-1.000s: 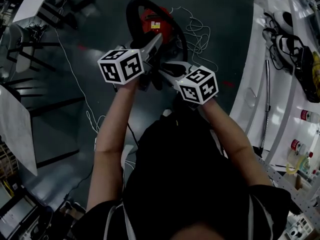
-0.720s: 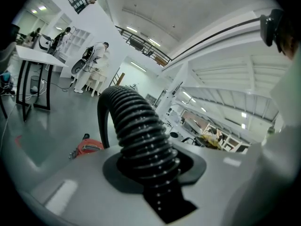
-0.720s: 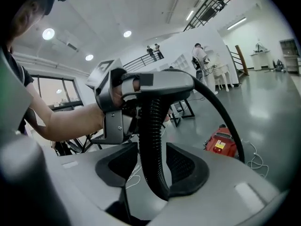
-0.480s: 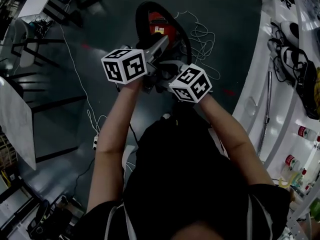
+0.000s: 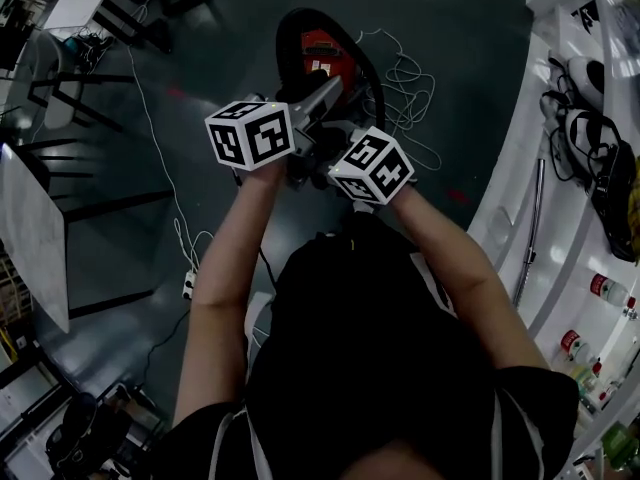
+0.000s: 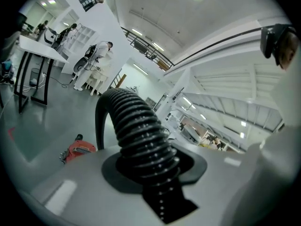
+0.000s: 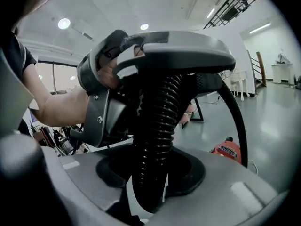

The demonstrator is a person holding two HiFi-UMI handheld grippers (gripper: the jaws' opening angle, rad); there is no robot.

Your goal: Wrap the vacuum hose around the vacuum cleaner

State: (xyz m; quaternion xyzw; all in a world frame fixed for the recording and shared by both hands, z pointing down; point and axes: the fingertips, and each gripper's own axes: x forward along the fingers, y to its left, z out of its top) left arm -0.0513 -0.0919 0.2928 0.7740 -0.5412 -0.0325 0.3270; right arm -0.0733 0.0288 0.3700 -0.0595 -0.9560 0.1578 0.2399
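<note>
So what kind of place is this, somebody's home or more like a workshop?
Most likely a large lab or workshop hall, not a home: a polished grey floor with loose cables, a long white workbench carrying bottles and gear, and a railed mezzanine under a high lit ceiling.

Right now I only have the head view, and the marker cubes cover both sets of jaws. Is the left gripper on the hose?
Observer: Yes. In the left gripper view, the left gripper is clamped on the ribbed hose.
Operator: And the right one?
Observer: The right gripper has the hose between its jaws too. A sliver of light shows beside the hose: the jaws have just been closing but are not pressing on it.
Operator: How far apart are the two along the hose?
Observer: Close. The right gripper view shows the left gripper on the same stretch of hose, just beyond the right jaws.
</note>
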